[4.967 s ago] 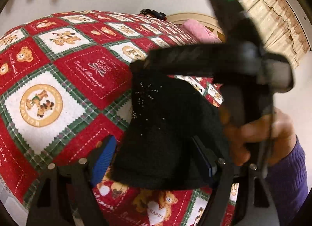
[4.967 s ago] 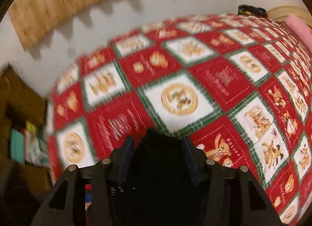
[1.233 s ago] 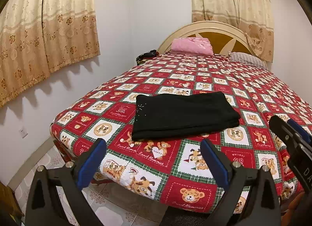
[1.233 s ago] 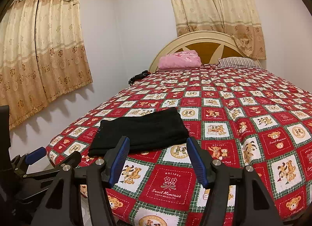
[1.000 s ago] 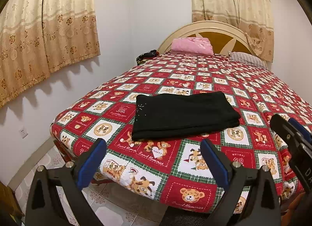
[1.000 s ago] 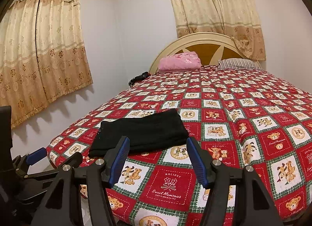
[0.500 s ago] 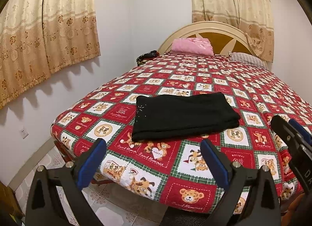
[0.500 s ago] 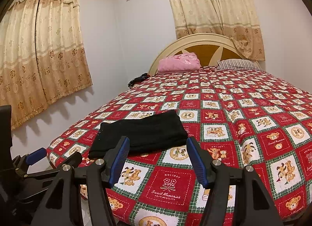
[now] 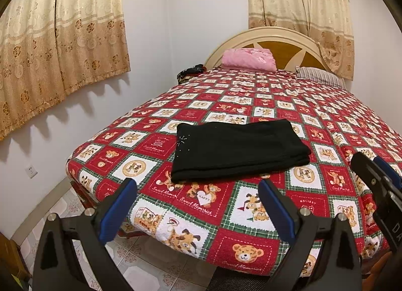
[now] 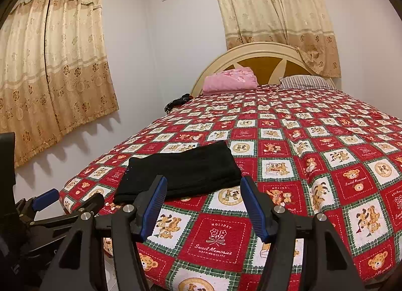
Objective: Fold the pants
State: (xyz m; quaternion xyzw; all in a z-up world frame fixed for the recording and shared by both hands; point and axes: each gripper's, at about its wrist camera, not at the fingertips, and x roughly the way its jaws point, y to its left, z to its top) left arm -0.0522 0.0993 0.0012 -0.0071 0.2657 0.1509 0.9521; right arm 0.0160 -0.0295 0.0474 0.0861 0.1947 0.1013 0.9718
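Both wrist views look from off the foot of the bed (image 9: 251, 250) toward the headboard (image 10: 263, 52), sharing the folded pants (image 9: 236, 150).

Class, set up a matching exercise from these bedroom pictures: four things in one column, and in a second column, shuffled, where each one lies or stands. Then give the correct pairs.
Things
1. black pants
2. pink blanket
3. striped pillow
4. left gripper

Places or states
A. folded, against the headboard's left part
B. open, short of the bed's foot, holding nothing
C. folded flat near the bed's foot
D. at the headboard's right end

Pairs: 1-C, 2-A, 3-D, 4-B
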